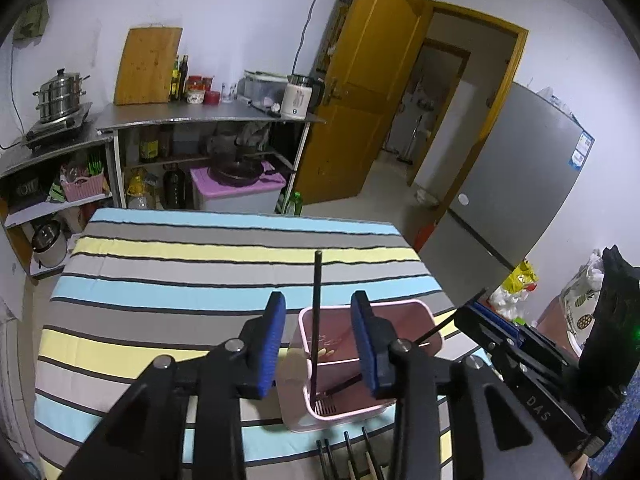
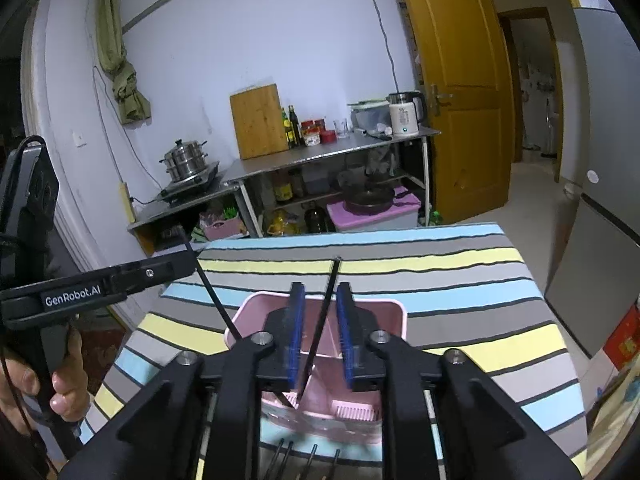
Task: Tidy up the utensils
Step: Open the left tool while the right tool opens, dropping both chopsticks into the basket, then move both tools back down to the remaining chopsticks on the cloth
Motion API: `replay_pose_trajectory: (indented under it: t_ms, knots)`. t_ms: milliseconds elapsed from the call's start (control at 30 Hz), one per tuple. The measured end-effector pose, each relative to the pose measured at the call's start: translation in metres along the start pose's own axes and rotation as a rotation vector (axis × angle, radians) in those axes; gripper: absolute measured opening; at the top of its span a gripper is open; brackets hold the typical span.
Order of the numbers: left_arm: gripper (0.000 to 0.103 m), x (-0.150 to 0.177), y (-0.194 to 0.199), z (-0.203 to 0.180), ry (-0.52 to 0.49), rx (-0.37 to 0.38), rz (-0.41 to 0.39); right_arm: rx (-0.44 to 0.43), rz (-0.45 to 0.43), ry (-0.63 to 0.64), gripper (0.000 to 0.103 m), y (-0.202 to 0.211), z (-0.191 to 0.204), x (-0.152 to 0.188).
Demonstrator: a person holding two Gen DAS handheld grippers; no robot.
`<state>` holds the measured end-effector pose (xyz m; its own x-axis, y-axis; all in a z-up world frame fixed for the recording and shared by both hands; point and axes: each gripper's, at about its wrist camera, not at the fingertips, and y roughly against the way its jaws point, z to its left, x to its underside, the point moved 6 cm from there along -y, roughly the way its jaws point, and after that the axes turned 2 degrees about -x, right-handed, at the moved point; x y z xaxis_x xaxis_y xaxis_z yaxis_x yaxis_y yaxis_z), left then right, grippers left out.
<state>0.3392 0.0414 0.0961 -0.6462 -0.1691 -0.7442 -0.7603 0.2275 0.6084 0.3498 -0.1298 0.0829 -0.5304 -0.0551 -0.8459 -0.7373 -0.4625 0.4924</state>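
above the striped tablecloth [image 1: 168, 276], two black chopsticks [image 1: 317, 320] stand leaning inside a pink holder [image 1: 416, 312]; more chopsticks [image 2: 296, 458] lie just in front of it. left gripper [image 1: 319, 344] and right gripper [image 2: 320, 334] both stand part open, pads clear, holding nothing. such sticks are probably light, stiff and slippery, best pinched mid-shaft.

Legible markings:

- "GenRobot.AI", white lettering on the black side of the left gripper [image 2: 182, 268], seen from the right wrist view.
- "DAS", pale lettering on the black arm of the right gripper [image 1: 480, 298], seen from the left wrist view; possibly part of a longer word.
- "2", in a dark round mark on the white kettle [image 1: 297, 98].
- The label on the grey refrigerator [image 1: 520, 184] is too small to read.
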Motion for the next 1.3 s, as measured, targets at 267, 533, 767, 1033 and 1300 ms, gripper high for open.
replay_pose_trajectory:
  t_ms: [267,533,767,1033,1300]
  knots:
    - [0.042,0.013,0.04,-0.008,-0.023,0.008,-0.058,0.036,-0.04,0.045,0.018,0.043,0.005,0.007]
    - [0.042,0.05,0.072,-0.021,-0.053,0.015,-0.085,0.084,-0.07,0.08,0.019,0.091,0.009,0.029]
    - [0.042,0.086,0.09,-0.031,-0.076,0.022,-0.093,0.119,-0.078,0.112,0.019,0.125,0.015,0.058]
    - [0.042,0.12,0.11,-0.037,-0.09,0.021,-0.101,0.126,-0.073,0.121,0.019,0.146,0.024,0.087]
    - [0.042,0.152,0.125,-0.034,-0.086,-0.006,-0.124,0.121,-0.06,0.13,0.019,0.157,0.032,0.116]
